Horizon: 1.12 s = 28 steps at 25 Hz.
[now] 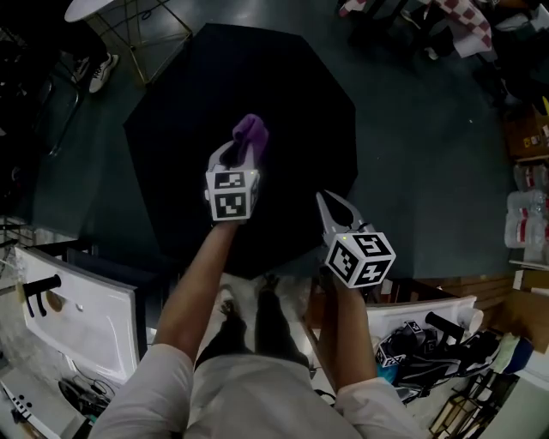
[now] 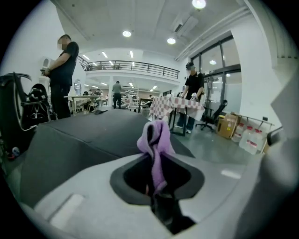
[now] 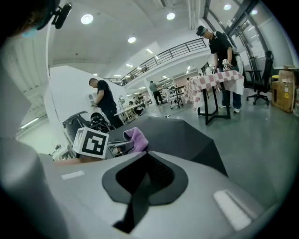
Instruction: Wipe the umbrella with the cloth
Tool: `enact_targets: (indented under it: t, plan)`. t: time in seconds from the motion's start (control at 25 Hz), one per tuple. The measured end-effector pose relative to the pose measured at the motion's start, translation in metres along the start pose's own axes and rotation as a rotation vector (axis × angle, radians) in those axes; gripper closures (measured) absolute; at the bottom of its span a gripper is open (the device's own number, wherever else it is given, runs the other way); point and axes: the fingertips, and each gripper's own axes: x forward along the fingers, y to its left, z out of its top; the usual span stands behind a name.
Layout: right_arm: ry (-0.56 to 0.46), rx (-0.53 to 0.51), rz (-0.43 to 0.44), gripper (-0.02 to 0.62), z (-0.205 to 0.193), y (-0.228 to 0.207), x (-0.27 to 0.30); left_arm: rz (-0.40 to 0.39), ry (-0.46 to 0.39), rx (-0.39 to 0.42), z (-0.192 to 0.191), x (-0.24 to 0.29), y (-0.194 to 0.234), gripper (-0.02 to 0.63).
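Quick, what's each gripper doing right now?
Left gripper: shut on the purple cloth.
Right gripper: shut, jaws together, nothing between them.

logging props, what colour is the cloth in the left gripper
Purple cloth; clearest in the left gripper view.

The cloth [image 1: 250, 135] is bunched over the left gripper [image 1: 246, 153], covering the jaw tips. Its lower end vanishes between them, behind the marker cube [image 1: 232, 195]. Whether it touches the umbrella [image 1: 283, 94] can't be told. The canopy's near rim is hidden behind the forearms [image 1: 199, 283] and the right gripper [image 1: 328, 204]. Far right, the checked table [image 1: 467, 21] runs off the edge.
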Motion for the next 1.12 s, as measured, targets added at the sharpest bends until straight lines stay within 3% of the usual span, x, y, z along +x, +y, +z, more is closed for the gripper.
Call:
enact_targets:
  t: [0.68, 1.12]
  plan:
    - [0.030, -0.069, 0.106, 0.591, -0.014, 0.109, 0.049, 0.165, -0.172, -0.078, -0.009, -0.120, 0.145, 0.535]
    - [0.127, -0.084, 0.102, 0.591, -0.055, 0.131, 0.092, 0.272, -0.111, -0.188, -0.059, -0.162, 0.233, 0.535]
